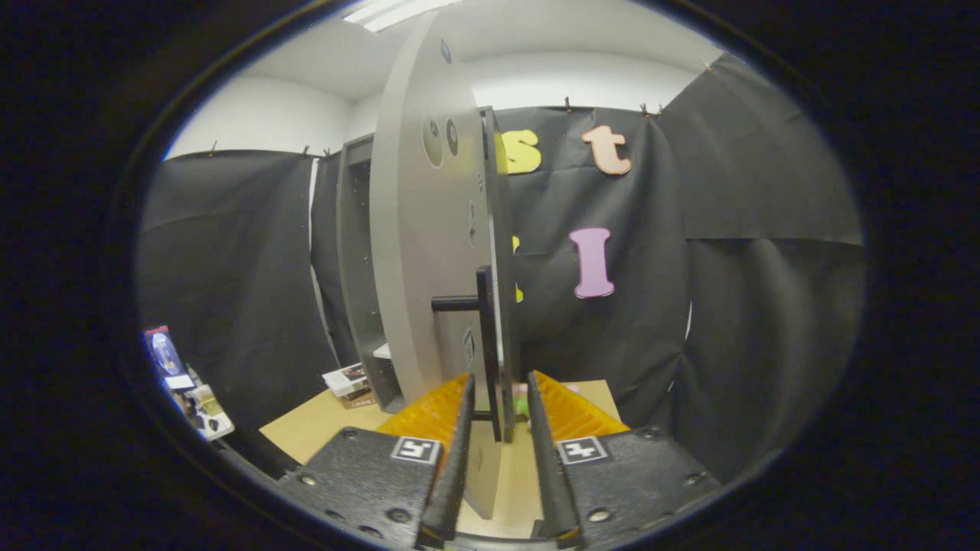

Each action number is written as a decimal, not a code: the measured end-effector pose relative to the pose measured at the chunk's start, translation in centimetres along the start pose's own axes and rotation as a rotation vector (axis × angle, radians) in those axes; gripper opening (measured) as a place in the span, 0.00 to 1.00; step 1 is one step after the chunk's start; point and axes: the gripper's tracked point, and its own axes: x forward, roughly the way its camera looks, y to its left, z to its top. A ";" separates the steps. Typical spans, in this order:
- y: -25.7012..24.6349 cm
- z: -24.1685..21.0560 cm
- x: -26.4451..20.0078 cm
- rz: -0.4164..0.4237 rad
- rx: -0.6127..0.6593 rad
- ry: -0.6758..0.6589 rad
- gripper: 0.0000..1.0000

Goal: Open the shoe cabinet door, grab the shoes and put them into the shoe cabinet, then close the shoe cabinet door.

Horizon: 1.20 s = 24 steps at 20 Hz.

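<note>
The gripper [498, 398] straddles the handle [484, 337] on the cabinet door [417, 252], fingers apart (not yet pressing); the door stands ajar, and pulling unclamped risks slipping off.

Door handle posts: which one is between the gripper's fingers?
The lower post, between the fingers of the open gripper; the upper post meets the door well above.
</note>
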 end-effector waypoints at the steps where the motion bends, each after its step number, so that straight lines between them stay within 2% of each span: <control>1: -0.3 0.5 -0.5 -0.027 0.004 -0.019 0.52; 2: -0.6 1.2 -1.4 -0.053 0.006 -0.042 0.69; 6: 0.4 1.4 -4.2 -0.127 -0.022 -0.093 0.96; 10: 4.3 -1.2 -6.3 -0.166 -0.034 -0.088 1.00; 13: 9.2 -4.9 -5.9 -0.140 -0.014 -0.048 1.00; 19: 18.7 -16.1 -0.9 -0.083 -0.045 0.103 1.00; 24: 23.2 -25.8 3.3 -0.033 -0.016 0.251 1.00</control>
